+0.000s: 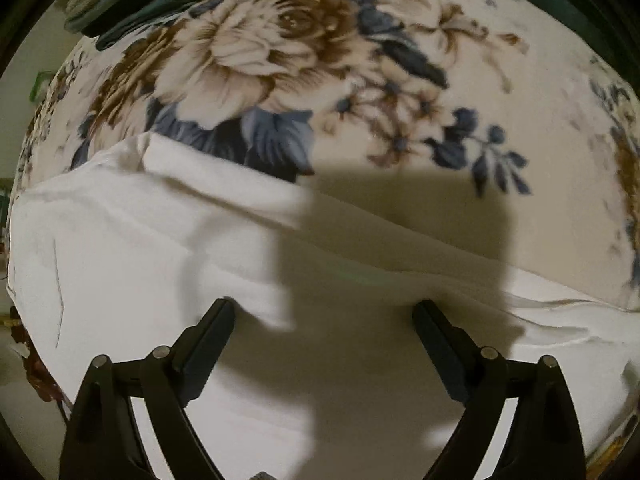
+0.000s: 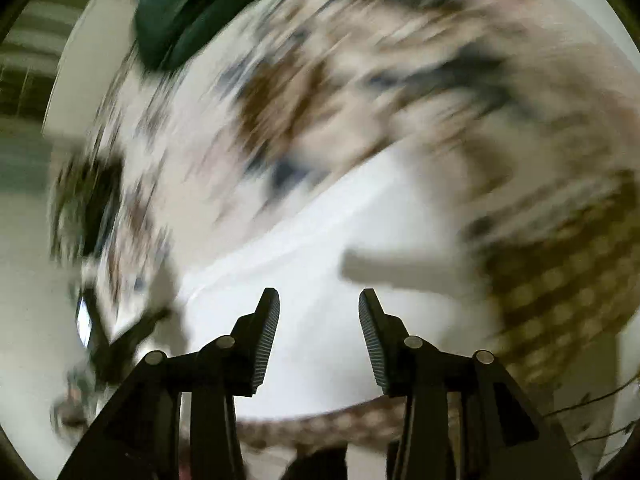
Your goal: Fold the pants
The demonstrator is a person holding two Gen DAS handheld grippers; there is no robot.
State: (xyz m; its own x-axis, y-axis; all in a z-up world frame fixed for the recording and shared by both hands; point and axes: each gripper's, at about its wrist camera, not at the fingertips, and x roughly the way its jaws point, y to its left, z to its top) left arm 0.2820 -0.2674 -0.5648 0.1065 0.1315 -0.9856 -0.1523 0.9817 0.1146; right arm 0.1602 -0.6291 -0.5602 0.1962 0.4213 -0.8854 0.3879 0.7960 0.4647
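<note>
The left tongs point(image 1: 324, 308) point straight down with their two black fingers point(image 1: 208, 340) spread wide, nothing caught between them; they hang above the white pants point(image 1: 132, 264), and whether the tips touch the cloth cannot be told. The tongs' own blocky shadow point(image 1: 400, 232) falls across the fabric between and beyond the fingers. The pants lie flat on a bed, covering the lower part of the left wrist view, with soft creases running across them and a folded edge along their far side. Beyond that edge is the bedspread point(image 1: 280, 52), cream with a large brown rose and blue-grey leaves and sprigs. At the top left rim of that view sits a heap of dark green cloth point(image 1: 132, 8). The right tongs point(image 2: 319, 300) are tilted steeply downward, their ribbed pads point(image 2: 266, 340) standing partly apart with a clear gap and nothing gripped between them. Under and ahead of them lies the same white fabric, bright and smooth. The right wrist view is badly smeared by motion, so the flowered bedspread beyond shows only as brown and dark streaks. A brown checked cloth point(image 2: 568, 280) lies to the right of the white fabric, and a dark green shape point(image 2: 172, 12) sits at the upper left.
</note>
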